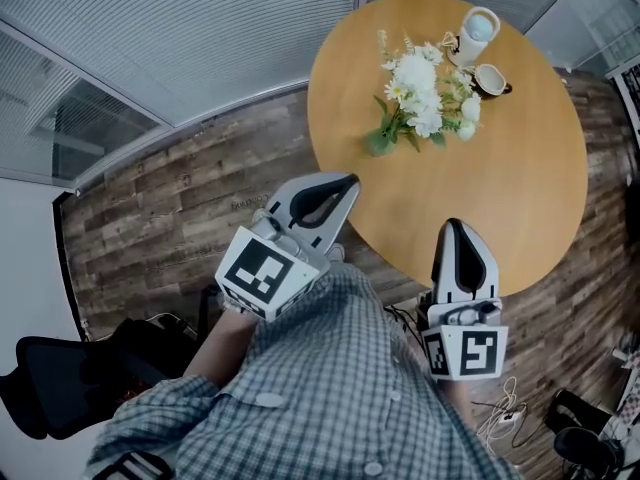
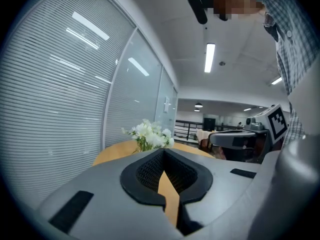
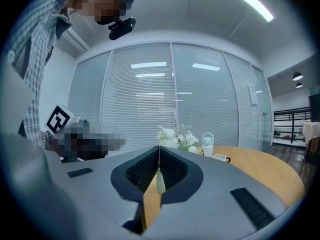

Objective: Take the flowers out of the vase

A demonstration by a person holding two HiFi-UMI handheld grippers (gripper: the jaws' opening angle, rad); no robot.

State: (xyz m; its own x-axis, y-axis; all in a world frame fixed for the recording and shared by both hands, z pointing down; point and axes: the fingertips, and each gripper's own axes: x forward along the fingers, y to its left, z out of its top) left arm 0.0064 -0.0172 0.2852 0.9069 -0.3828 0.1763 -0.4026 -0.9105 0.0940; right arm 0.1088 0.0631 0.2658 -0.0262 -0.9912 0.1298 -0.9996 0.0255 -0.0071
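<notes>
The wood-plank floor (image 1: 170, 208) takes up most of my head view, and the wall of slatted blinds (image 1: 180, 28) runs behind the table's far-left side. The round wooden table (image 1: 500, 188) fills the upper right. My checked shirt (image 1: 330, 388) is at the table's near side, off its edge.

The left gripper (image 1: 345, 183) hangs over the floor just off the table's near-left edge, its tip aimed at the tabletop. In the left gripper view its fingers (image 2: 145, 171) are pressed together at the tip, with nothing between them. The right gripper (image 1: 455, 228) sits over the table's near edge, pointing across the top. Its fingers (image 3: 175, 171) are likewise closed. A thin pale sliver shows in the seam between the pads, and I cannot tell what it is.

The flowers (image 1: 420, 93), a bunch of white blooms with green leaves, are on the far part of the table, well apart from both grippers. I cannot make out a vase under them. Just beyond them, at the table's far edge, stands a white bottle (image 1: 478, 30) with a loop handle. Beside it, slightly nearer the table's middle, is a small white cup (image 1: 488, 78).
</notes>
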